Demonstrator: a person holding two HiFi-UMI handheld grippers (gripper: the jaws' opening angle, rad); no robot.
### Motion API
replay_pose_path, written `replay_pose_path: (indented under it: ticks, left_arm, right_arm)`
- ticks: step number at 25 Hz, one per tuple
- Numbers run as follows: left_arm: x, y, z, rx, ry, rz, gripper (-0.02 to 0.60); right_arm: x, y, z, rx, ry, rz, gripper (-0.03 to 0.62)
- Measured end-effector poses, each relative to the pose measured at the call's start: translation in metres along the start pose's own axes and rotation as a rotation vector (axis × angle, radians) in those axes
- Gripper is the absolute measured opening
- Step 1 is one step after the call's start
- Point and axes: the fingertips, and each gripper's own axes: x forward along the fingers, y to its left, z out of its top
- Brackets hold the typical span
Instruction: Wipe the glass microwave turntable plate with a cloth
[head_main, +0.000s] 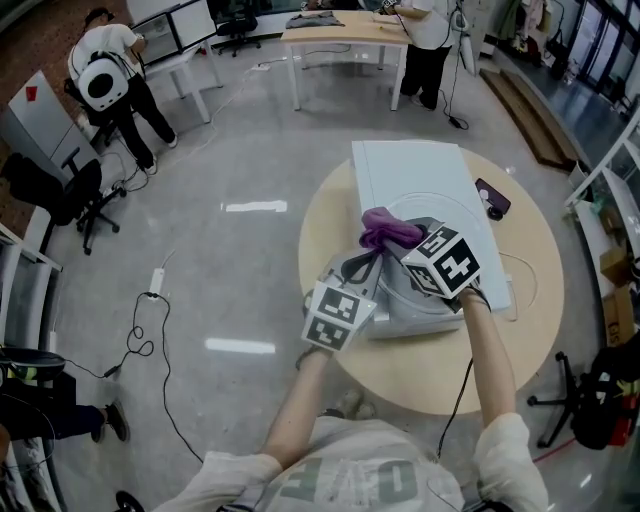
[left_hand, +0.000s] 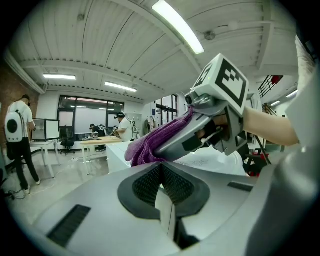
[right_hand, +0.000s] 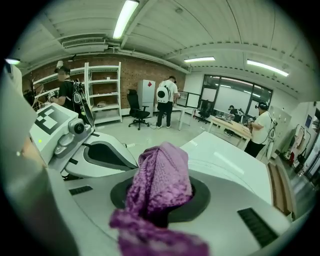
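Your left gripper (left_hand: 161, 186) has its jaws drawn nearly together on a thin pale edge, which looks like the near rim of the glass turntable plate (head_main: 432, 205). Your right gripper (head_main: 405, 248) is clamped on the purple cloth (right_hand: 162, 177), and the jaws themselves are buried under it in the right gripper view.

Much is hard to read. In the head view both marker cubes and the grey gripper bodies cover the near half of the plate, so you cannot see where cloth meets glass. The plate is clear and lies on the white box (head_main: 400, 165), so it almost vanishes against it. Only a faint curved rim line marks it from above. Whether it lies flat or is tipped up at your left jaws cannot be told.

The plate sits on that box, on the round beige table (head_main: 540, 250). From the left gripper view it shows as a pale, faintly speckled disc with a rounded far edge, running away to the right of the jaws.

The cloth is a nubby, knitted-looking weave, bunched into a soft lump at the jaw tips, with a loose end spilling back over the gripper. The jaw pads are dark and finely ribbed, set in smooth grey plastic. A small dark flat object (head_main: 492, 198) lies on the table beside the box.
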Motion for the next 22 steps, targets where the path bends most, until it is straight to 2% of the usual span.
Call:
replay_pose_path:
  ticks: [6,11,22]
  left_arm:
    - [0.0,0.003,0.002,-0.004,-0.001,0.003,0.002]
    - [0.003,0.002,0.001,-0.008,-0.003,0.006,0.002]
    - [-0.002,-0.001,0.0,-0.008,0.001,0.018,0.002]
  right_arm:
    - [0.006,-0.02,0.005,0.005,0.012,-0.059,0.048]
    - [0.009,-0.029,0.004,0.001,0.011,-0.075,0.049]
    - [-0.012,-0.097,-0.018,0.067,0.055,-0.282,0.048]
